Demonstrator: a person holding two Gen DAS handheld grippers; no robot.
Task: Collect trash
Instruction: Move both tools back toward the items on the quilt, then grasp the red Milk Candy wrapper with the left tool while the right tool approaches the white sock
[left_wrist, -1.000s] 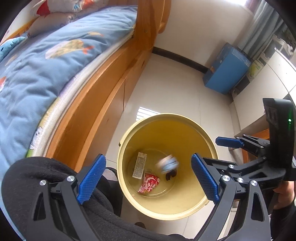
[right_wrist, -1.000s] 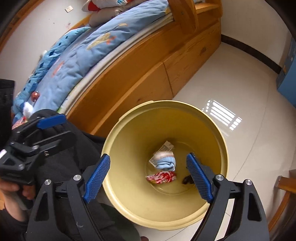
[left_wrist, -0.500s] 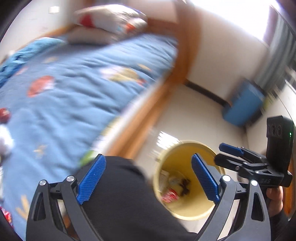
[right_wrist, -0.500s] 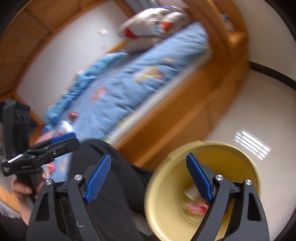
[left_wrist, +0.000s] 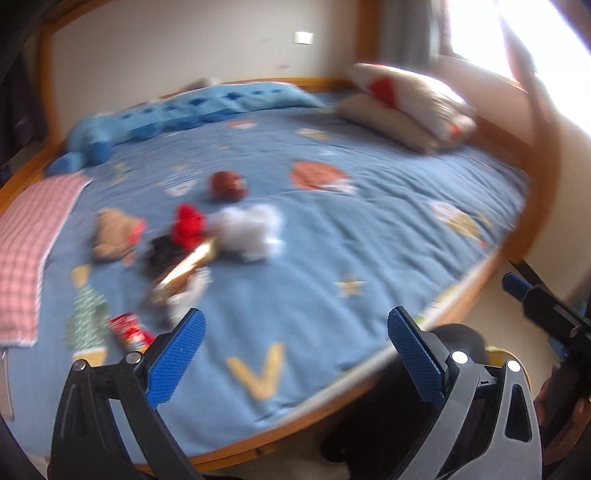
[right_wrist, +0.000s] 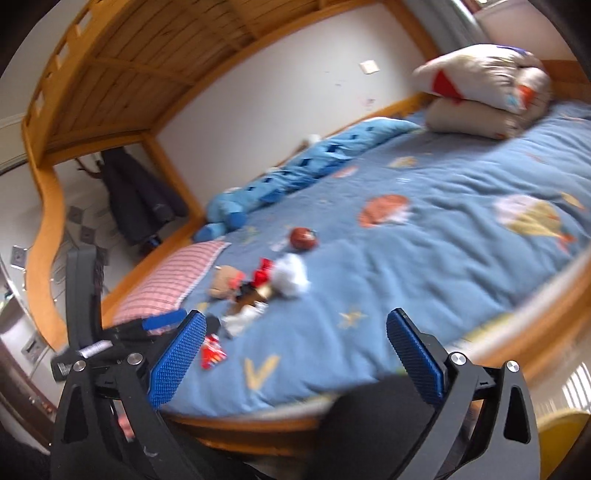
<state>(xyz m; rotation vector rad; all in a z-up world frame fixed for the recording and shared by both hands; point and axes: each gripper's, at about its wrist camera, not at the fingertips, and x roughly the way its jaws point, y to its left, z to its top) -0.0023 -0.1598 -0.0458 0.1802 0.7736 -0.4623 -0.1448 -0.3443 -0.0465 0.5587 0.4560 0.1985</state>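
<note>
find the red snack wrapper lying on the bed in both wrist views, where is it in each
Left wrist view: the red snack wrapper lies low on the left, on the blue bedspread, just left of the left gripper's near finger.
Right wrist view: the red snack wrapper sits lower left of centre, just right of the right gripper's left finger.
Shared landmark: the white fluffy toy, farther up the bed.

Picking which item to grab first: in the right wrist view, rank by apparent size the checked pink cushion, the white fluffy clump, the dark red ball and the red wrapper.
1. checked pink cushion
2. white fluffy clump
3. dark red ball and red wrapper: alike; blur and the wrapper's nearness leave these unranked.
</note>
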